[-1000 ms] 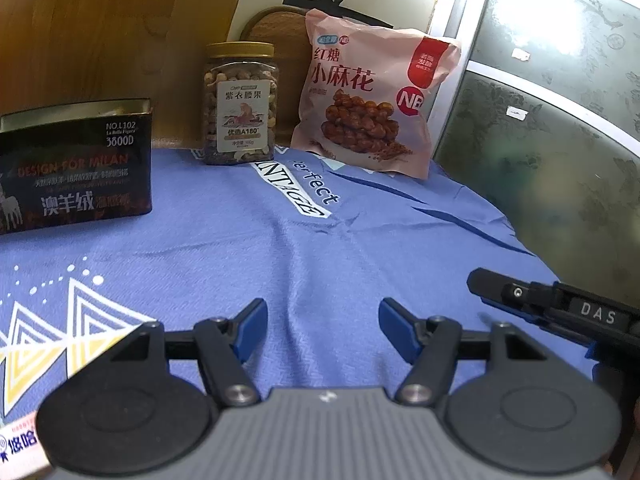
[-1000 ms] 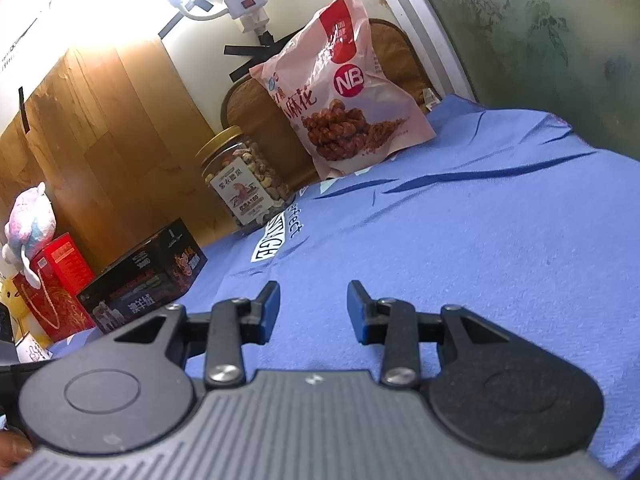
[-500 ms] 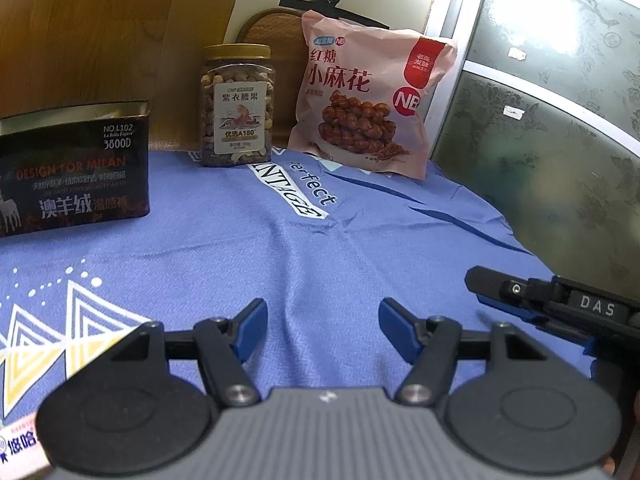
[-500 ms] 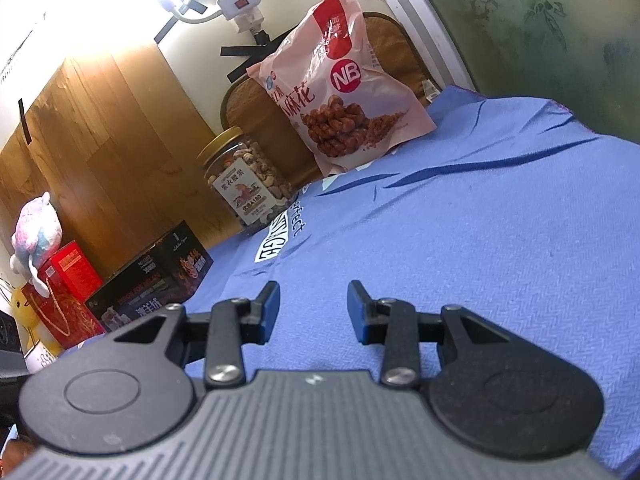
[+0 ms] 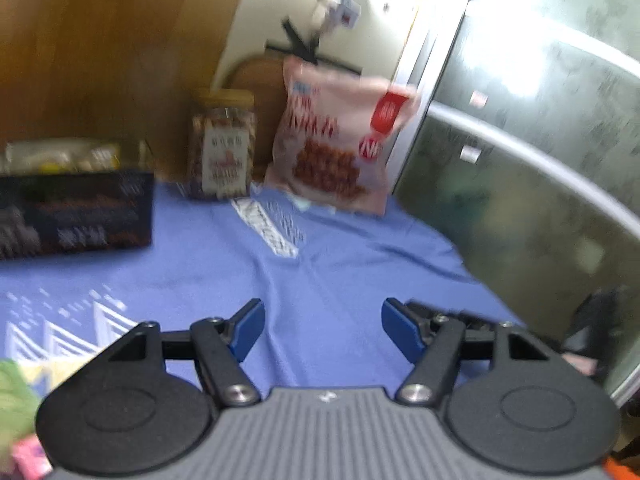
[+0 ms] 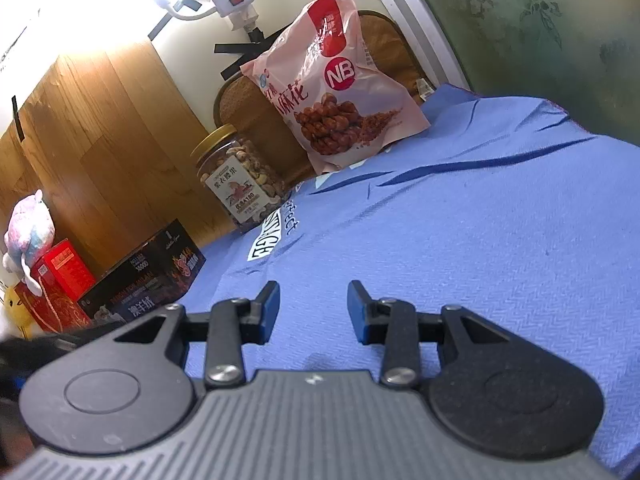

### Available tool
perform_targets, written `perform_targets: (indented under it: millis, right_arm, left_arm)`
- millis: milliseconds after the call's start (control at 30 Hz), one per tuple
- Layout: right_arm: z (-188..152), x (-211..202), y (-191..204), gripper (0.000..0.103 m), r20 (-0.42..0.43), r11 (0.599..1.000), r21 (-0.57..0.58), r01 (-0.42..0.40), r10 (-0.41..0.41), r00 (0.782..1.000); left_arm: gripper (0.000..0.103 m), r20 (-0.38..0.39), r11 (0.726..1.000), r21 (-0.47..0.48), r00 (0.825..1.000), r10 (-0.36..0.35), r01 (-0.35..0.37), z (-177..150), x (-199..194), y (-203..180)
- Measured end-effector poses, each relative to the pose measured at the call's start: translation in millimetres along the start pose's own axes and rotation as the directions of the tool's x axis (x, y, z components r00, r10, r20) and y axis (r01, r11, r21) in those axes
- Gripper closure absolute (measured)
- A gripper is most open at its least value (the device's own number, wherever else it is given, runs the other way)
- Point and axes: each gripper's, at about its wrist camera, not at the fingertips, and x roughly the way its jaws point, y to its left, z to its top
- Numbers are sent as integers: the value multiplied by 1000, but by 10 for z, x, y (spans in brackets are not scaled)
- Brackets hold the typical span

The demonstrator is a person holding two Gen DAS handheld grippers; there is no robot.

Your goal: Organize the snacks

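Along the far wall on the blue cloth (image 6: pixel 500 240) we count one pink snack bag (image 6: pixel 340 92), one nut jar (image 6: pixel 236 180), one dark box (image 6: pixel 148 280); left gripper (image 5: pixel 323 328) just widening, right gripper (image 6: pixel 313 308) parted, both empty.

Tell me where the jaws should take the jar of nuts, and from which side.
Probably the jar of nuts by its straight clear wall below the gold lid, approached level from the open cloth side: it stands upright, with the wood panel behind and the pink bag beside it.

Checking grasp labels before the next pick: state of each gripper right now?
Left gripper: open, fingers have just spread wider, nothing between them.
Right gripper: open, nothing held, only the blue cloth under it.
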Motion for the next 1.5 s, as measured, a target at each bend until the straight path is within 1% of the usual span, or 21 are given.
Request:
perform_targets:
  millis: [67, 167, 300, 400, 467, 567, 633, 667, 767, 833, 900, 967, 1067, 1167, 1233, 1300, 1333, 1367, 1400, 1433, 1500]
  right_arm:
    - [-10, -3, 19, 63, -1, 1000, -5, 10, -10, 1000]
    - [-9, 10, 18, 63, -7, 1000, -14, 13, -13, 1000]
    - [-7, 12, 6, 63, -5, 1000, -10, 12, -12, 1000]
    - [-6, 5, -10, 63, -6, 1000, -1, 2, -2, 1000]
    - [-5, -5, -19, 63, -7, 1000, 4, -8, 8, 1000]
    - [1, -27, 20, 61, -26, 999, -3, -49, 49, 998]
    - [-35, -55, 113, 56, -53, 994, 7, -111, 112, 992]
    - [-66, -61, 197, 55, -73, 987, 16, -162, 163, 984]
    - [-146, 9, 540, 54, -170, 959, -13, -284, 277, 946]
    - [-194, 93, 799, 54, -234, 940, -55, -336, 315, 920]
    - [-244, 200, 1008, 54, -274, 924, -104, -368, 329, 904]
    - [-280, 339, 1159, 54, -317, 914, -137, -382, 325, 891]
    - [-291, 535, 1287, 54, -366, 910, -138, -391, 320, 874]
    - [-338, 698, 1367, 54, -407, 907, -114, -406, 331, 851]
    - [-430, 760, 1411, 55, -443, 913, -108, -393, 310, 841]
    - [-478, 755, 1405, 56, -442, 912, -107, -395, 313, 841]
    - [-472, 742, 1395, 59, -442, 914, -104, -392, 311, 842]
    - [-462, 720, 1371, 62, -442, 917, -94, -388, 311, 842]
    - [-458, 676, 1348, 62, -431, 922, -96, -376, 302, 850]
    - [-445, 625, 1306, 62, -409, 930, -109, -352, 281, 868]
    - [-413, 541, 1190, 65, -365, 947, -110, -303, 245, 898]
  left_arm:
    - [33, 42, 1000, 13, 999, 18, -19, 70, -241, 58]
    - [33, 77, 998, 16, 995, 64, -65, 118, -476, 143]
    - [33, 70, 992, -21, 990, 126, -124, 123, -658, 317]
    - [33, 60, 978, -61, 977, 204, -201, 109, -783, 491]
    - [33, 56, 969, -102, 971, 233, -227, 89, -903, 633]
    - [33, 41, 949, -165, 960, 278, -268, 25, -1100, 878]
    - [33, 26, 938, -197, 955, 297, -286, -46, -1205, 1031]
    - [33, 13, 933, -211, 954, 301, -291, -76, -1229, 1086]
    - [33, -33, 921, -258, 956, 292, -290, -177, -1239, 1237]
    - [35, -55, 917, -298, 963, 262, -266, -235, -1232, 1304]
    - [36, -63, 921, -322, 975, 211, -220, -279, -1237, 1309]
    - [36, -95, 933, -303, 980, 174, -195, -311, -1211, 1258]
    - [36, -159, 936, -275, 970, 183, -221, -400, -1134, 1233]
    - [36, -177, 925, -309, 969, 170, -219, -495, -1068, 1311]
    - [36, -163, 927, -317, 974, 154, -200, -491, -1020, 1343]
    - [38, -161, 931, -318, 978, 134, -180, -432, -917, 1351]
    - [41, -159, 937, -316, 982, 103, -150, -392, -849, 1339]
    - [41, -158, 945, -303, 984, 78, -124, -345, -764, 1303]
    - [41, -162, 953, -276, 983, 82, -124, -290, -674, 1259]
    - [41, -169, 962, -246, 983, 76, -116, -249, -566, 1205]
    - [48, -194, 974, -223, 981, -6, -38, -173, -313, 1109]
